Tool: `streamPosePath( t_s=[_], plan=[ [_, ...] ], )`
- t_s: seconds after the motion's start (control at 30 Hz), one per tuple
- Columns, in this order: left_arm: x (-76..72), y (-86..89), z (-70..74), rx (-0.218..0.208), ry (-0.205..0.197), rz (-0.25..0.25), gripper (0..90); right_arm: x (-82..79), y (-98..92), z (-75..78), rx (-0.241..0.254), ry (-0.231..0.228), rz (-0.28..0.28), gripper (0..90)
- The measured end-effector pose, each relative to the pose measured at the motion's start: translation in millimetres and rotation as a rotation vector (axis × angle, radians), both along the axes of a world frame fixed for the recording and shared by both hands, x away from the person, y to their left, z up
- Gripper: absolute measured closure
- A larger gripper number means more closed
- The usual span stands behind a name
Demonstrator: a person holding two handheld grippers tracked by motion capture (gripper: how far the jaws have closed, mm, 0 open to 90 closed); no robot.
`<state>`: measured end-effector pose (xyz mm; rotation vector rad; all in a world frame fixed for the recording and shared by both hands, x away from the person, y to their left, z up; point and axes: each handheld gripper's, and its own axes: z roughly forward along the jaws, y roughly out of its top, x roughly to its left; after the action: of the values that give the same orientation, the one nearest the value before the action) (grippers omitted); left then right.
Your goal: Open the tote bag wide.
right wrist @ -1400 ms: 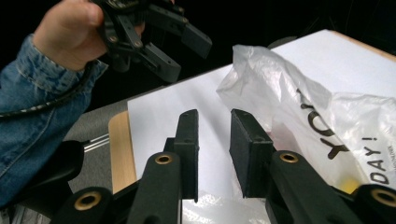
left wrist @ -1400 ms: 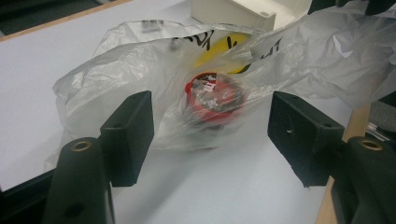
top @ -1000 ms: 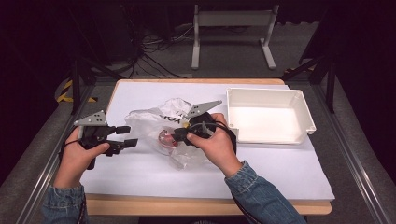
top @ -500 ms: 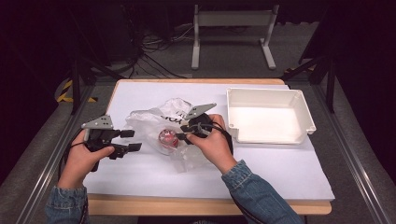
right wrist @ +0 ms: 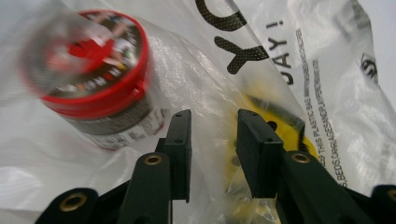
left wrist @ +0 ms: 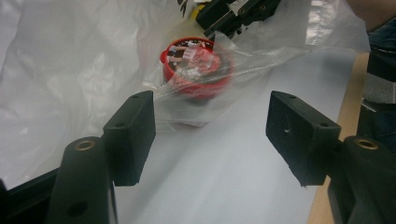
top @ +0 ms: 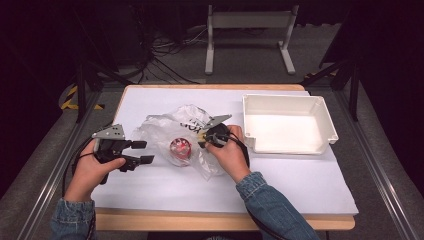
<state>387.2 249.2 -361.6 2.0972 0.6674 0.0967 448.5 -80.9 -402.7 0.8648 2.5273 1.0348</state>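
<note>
A round can with a red lid [top: 180, 148] lies inside a crumpled clear plastic bag [top: 162, 127] on the white table cover. My right gripper [top: 202, 139] sits low at the bag's right side, just beside the can [right wrist: 93, 70]. Its jaws have just been opening and now stand a little apart [right wrist: 214, 140]. Printed bag film [right wrist: 299, 60] shows in the gap, with no pad pressing on it. My left gripper [top: 147, 151] is open to the left of the bag, pointing at the can [left wrist: 198, 70] with nothing between its jaws [left wrist: 210, 135].
A white, shallow tray [top: 287, 99] stands at the right of the table, close behind my right hand. Bare white cover [top: 280, 185] lies in front of it. The table's wooden front edge [top: 220, 222] runs near my forearms.
My right hand has sunk toward the table at the bag and its jaws have parted slightly. The left gripper has edged a little toward the bag. The can has stayed in place.
</note>
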Motion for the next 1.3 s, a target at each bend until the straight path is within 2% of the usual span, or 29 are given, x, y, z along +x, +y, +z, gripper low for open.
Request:
streamPosePath(
  t_s=[0.2,0.37,0.43,0.47,0.63,0.67,0.83,1.03,1.17,1.27,1.3],
  plan=[
    [0.6,-0.7,-1.5,0.0,0.009,0.003,33.7,8.0,-5.9,-14.9,-0.008,0.024,-0.03,57.9],
    [0.7,-0.7,-1.8,-0.002,0.009,0.009,33.2,13.2,-8.9,-23.9,-0.017,0.039,-0.04,43.1],
    [0.8,-0.5,-1.9,-0.002,0.01,0.011,33.0,14.0,-9.2,-25.4,-0.012,0.044,-0.04,40.8],
    [0.8,-0.4,-1.9,-0.001,0.01,0.012,32.9,14.6,-10.0,-27.5,-0.004,0.051,-0.045,36.7],
    [1.5,0.1,-2.2,-0.006,0.008,0.016,32.0,12.8,-8.5,-26.1,0.005,0.042,-0.01,29.9],
    [1.9,0.0,-2.8,-0.005,0.008,0.017,31.8,9.3,-6.9,-21.3,0.011,0.018,-0.002,25.7],
    [2.7,-0.9,-4.2,-0.002,0.015,0.017,31.8,1.1,-4.7,-9.0,0.038,-0.023,0.029,20.5],
    [3.3,-2.9,-4.2,-0.003,0.012,0.016,31.5,-10.0,-1.8,6.4,0.081,-0.067,0.066,17.7],
    [4.1,-3.2,-4.3,-0.001,0.01,0.012,31.5,-17.7,-0.1,16.0,0.091,-0.091,0.082,17.7],
    [4.5,-3.6,-4.6,0.001,0.012,0.011,31.4,-26.6,3.0,24.9,0.108,-0.092,0.107,26.7],
    [4.5,-3.9,-4.6,0.001,0.013,0.012,31.4,-29.4,4.7,26.8,0.098,-0.089,0.118,30.8]
  ],
)
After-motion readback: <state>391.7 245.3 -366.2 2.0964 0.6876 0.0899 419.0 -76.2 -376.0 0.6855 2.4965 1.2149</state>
